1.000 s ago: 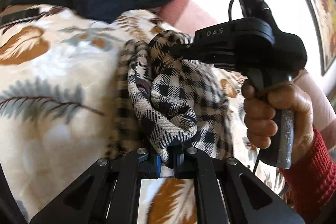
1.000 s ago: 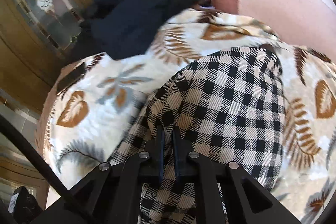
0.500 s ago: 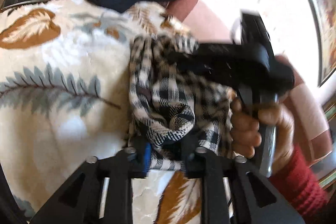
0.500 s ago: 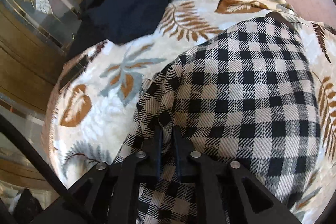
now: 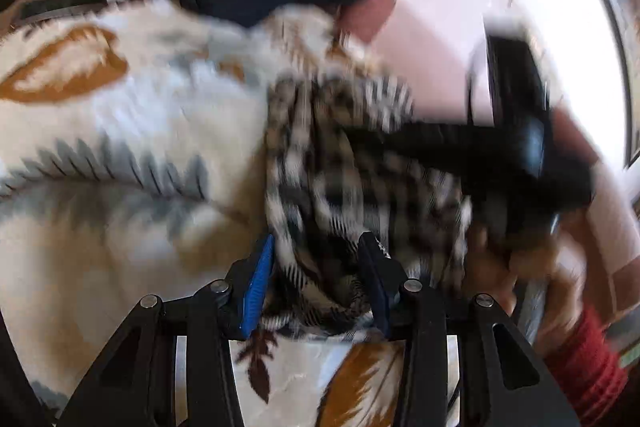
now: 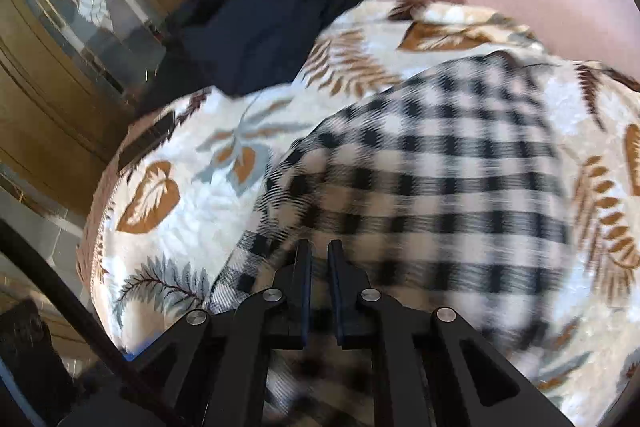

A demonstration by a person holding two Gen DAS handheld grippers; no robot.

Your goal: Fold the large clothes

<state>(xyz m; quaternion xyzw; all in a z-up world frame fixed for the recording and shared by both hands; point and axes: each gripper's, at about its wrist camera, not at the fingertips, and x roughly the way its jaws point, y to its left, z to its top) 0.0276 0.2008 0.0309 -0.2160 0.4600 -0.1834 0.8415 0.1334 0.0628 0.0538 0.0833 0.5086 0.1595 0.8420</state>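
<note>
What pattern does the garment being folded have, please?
Black-and-white check garment, clearest in the right wrist view.

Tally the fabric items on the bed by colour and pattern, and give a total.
Black-and-white checked garment: 1
Dark navy garment: 1
Leaf-print blanket: 1
Total: 3

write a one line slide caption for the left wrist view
Left gripper jaws parted around the bunched checked garment on a leaf-print blanket.
</note>
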